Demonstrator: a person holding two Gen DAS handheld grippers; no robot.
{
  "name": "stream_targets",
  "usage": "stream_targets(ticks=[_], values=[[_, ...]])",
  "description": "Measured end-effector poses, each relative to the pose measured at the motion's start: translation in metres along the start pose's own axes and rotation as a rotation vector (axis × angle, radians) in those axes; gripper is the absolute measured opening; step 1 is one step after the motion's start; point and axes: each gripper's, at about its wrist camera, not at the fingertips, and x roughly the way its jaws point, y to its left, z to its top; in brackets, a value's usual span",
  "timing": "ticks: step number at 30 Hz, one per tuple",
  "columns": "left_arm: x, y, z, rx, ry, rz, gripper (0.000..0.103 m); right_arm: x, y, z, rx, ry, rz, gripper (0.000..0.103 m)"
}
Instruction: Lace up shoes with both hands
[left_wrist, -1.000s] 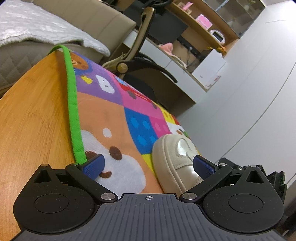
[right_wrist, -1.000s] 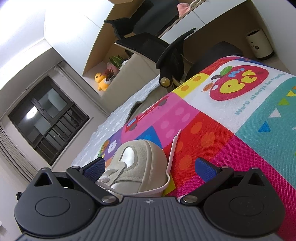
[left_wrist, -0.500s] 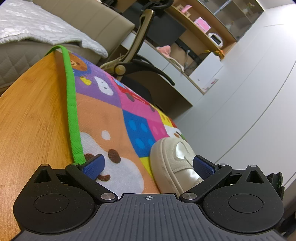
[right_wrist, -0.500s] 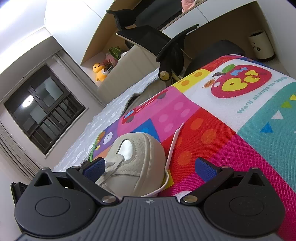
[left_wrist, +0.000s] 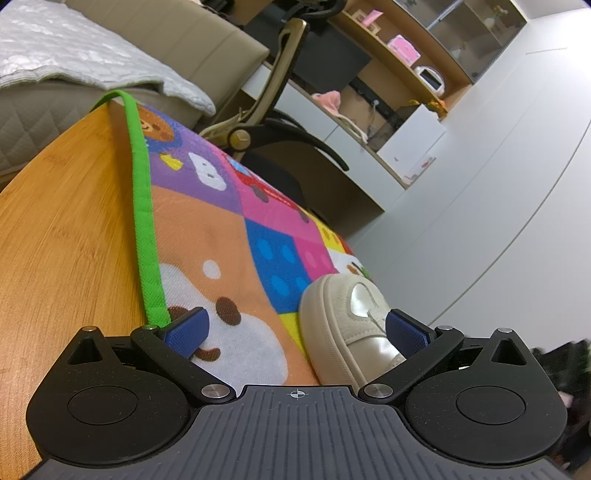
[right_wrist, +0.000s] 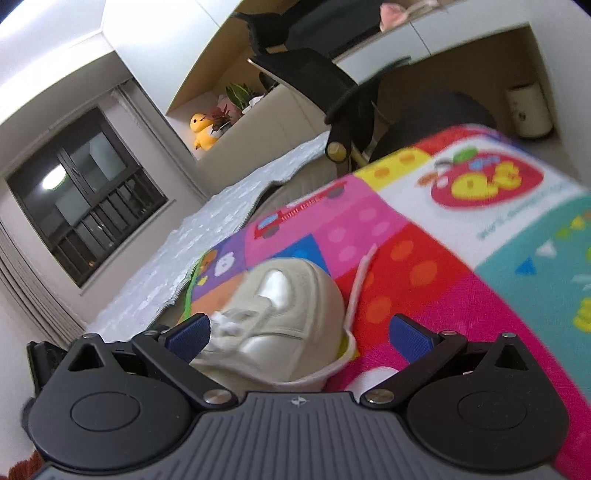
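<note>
A beige shoe (left_wrist: 345, 321) with a shiny silver patch lies on a colourful play mat (left_wrist: 236, 236). In the left wrist view it sits toward the right, just in front of the right blue pad, and my left gripper (left_wrist: 295, 328) stands open with nothing held. From the right wrist the same shoe (right_wrist: 280, 314) lies between the fingers toward the left pad, its white lace (right_wrist: 356, 284) trailing over the red mat square and curling under the toe. My right gripper (right_wrist: 297, 334) is open too. The heel end is hidden behind the gripper bodies.
The mat (right_wrist: 443, 258) covers a wooden table (left_wrist: 62, 236) with a green border (left_wrist: 144, 206). Beyond the table stand an office chair (left_wrist: 273, 122), a beige sofa with a grey quilt (left_wrist: 74, 62), a desk with shelves (left_wrist: 391, 74) and a small bin (right_wrist: 528, 110).
Both grippers have drifted closer to the shoe and tilted a little; the right wrist view is now motion-blurred. Both stay open and the lace lies where it was.
</note>
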Motion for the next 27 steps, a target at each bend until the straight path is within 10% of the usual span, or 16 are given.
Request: stream_targets(ticks=[12, 27], values=[[0.000, -0.001, 0.001, 0.009, 0.011, 0.008, 0.103, -0.010, 0.065, 0.013, -0.090, 0.145, -0.280, 0.103], [0.003, -0.005, 0.004, 0.037, 0.051, 0.036, 0.103, -0.006, 0.071, -0.011, -0.060, 0.282, -0.319, 0.103]])
